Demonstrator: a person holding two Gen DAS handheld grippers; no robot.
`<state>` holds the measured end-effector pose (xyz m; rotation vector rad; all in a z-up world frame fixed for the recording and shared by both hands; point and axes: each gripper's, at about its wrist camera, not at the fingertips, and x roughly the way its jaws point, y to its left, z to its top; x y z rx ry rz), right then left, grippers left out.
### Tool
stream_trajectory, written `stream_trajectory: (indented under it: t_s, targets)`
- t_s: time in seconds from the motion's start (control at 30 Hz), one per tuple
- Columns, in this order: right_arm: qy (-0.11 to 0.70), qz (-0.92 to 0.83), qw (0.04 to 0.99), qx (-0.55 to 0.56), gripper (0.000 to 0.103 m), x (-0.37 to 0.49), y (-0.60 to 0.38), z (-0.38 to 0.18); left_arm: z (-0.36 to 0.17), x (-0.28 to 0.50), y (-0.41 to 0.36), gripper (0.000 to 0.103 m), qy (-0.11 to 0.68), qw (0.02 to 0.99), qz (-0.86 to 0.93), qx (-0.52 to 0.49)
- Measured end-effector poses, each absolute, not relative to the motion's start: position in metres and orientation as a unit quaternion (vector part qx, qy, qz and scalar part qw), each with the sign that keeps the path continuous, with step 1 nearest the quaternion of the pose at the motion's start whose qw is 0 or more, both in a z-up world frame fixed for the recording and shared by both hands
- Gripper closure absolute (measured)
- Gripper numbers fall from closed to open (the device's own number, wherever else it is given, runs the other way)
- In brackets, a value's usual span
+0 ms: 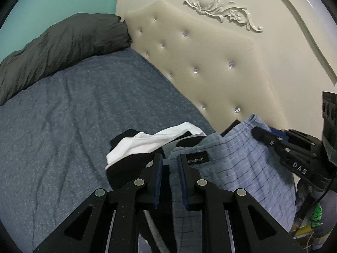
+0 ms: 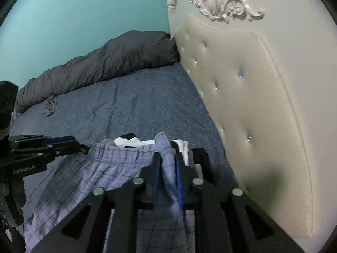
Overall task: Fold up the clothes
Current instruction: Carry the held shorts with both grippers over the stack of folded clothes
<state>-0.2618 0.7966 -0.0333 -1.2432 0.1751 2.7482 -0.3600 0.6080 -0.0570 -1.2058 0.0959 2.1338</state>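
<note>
Holding the checked shorts [image 2: 118, 158] by the waistband, each hand-held gripper pinches one end: left [image 1: 170, 164], right [image 2: 167, 164]. The waistband stretches sideways between them above the bed [image 2: 137, 97].

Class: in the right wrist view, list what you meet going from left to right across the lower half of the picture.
left gripper → blue checked shorts → right gripper, jaws closed on the shorts' waistband → blue bed sheet → cream tufted headboard.
</note>
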Motion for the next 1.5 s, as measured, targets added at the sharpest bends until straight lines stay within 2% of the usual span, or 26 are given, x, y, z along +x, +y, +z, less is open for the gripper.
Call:
stream_trajectory:
  t_s: [0.1, 0.2, 0.33, 0.37, 0.47, 0.5, 0.63, 0.8, 1.13, 1.27, 1.47, 1.5]
  targets:
    - [0.067, 0.915, 0.086, -0.388, 0.062, -0.252, 0.807, -0.024, -0.045, -0.357, 0.598, 0.085, 0.034, 0.332, 0.829, -0.448]
    - [0.091, 0.929, 0.093, -0.347, 0.062, -0.236, 0.82, -0.007, -0.026, -0.347, 0.591, 0.084, 0.032, 0.347, 0.839, -0.418]
    - [0.117, 0.94, 0.048, -0.317, 0.062, -0.223, 0.822, 0.008, -0.021, -0.333, 0.601, 0.084, 0.05, 0.366, 0.838, -0.402]
    - [0.115, 0.939, 0.036, -0.323, 0.064, -0.225, 0.818, 0.007, -0.024, -0.332, 0.606, 0.084, 0.057, 0.367, 0.836, -0.404]
    - [0.105, 0.93, 0.003, -0.352, 0.087, -0.233, 0.805, 0.001, -0.032, -0.327, 0.619, 0.084, 0.077, 0.37, 0.831, -0.409]
    - [0.093, 0.925, 0.002, -0.368, 0.088, -0.237, 0.799, -0.004, -0.035, -0.325, 0.623, 0.084, 0.083, 0.371, 0.829, -0.41]
    - [0.07, 0.914, 0.028, -0.398, 0.088, -0.245, 0.794, -0.019, -0.054, -0.326, 0.629, 0.084, 0.096, 0.363, 0.825, -0.423]
    - [0.106, 0.901, 0.051, -0.417, 0.088, -0.248, 0.814, -0.036, -0.062, -0.322, 0.627, 0.084, 0.094, 0.36, 0.824, -0.427]
    - [0.136, 0.924, 0.021, -0.357, 0.088, -0.192, 0.822, -0.006, -0.033, -0.286, 0.595, 0.084, 0.087, 0.392, 0.82, -0.408]
    - [0.143, 0.929, 0.003, -0.341, 0.088, -0.153, 0.815, -0.006, -0.031, -0.253, 0.568, 0.074, 0.079, 0.416, 0.81, -0.407]
    - [0.176, 0.929, 0.013, -0.326, 0.088, -0.102, 0.812, -0.021, -0.039, -0.212, 0.532, 0.071, 0.069, 0.428, 0.795, -0.424]
    - [0.181, 0.928, 0.014, -0.325, 0.087, -0.096, 0.811, -0.023, -0.039, -0.206, 0.528, 0.066, 0.068, 0.429, 0.794, -0.426]
